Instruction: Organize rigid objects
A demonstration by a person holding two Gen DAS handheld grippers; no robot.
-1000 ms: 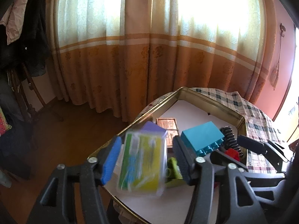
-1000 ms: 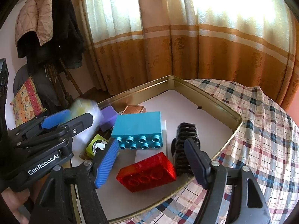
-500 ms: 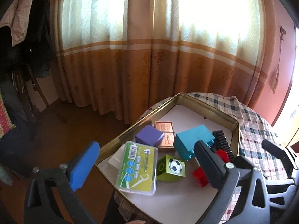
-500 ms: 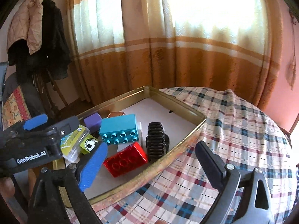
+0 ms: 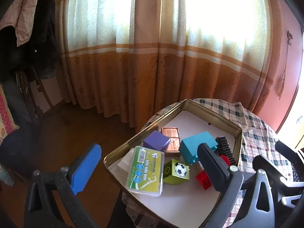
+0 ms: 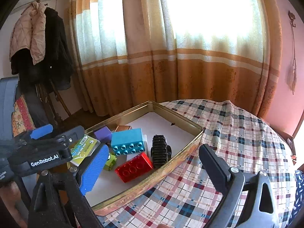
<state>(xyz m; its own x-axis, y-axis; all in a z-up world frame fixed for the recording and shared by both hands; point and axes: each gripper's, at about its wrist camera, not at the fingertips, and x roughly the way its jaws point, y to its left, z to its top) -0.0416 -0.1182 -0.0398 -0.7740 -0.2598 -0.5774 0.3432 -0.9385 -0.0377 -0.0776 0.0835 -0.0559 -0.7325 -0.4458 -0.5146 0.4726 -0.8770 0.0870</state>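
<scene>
A home's living room — long orange curtains (image 6: 171, 60), coats (image 6: 38, 43) (hung on hooks), a checked tablecloth (image 6: 237, 136).

Red brick (image 5: 203, 177) mostly behind the left gripper's dark finger (image 5: 212, 164). Black toothed wheel (image 5: 224, 148) half covered there too. White block (image 5: 124, 163) tucked under floss box (image 5: 146, 172). Green cube (image 6: 110, 161) largely masked by blue pad (image 6: 94, 168).

**Two wrist views over one tin**

Both fisheye cameras look forward and downward along their own fingers toward the orange-banded curtain (image 5: 152, 66). The left view sits close above the shallow gold metal tin (image 5: 239, 133); the right looks from its checked-tablecloth (image 6: 237, 142) side. Both share the tin (image 6: 178, 117).
</scene>
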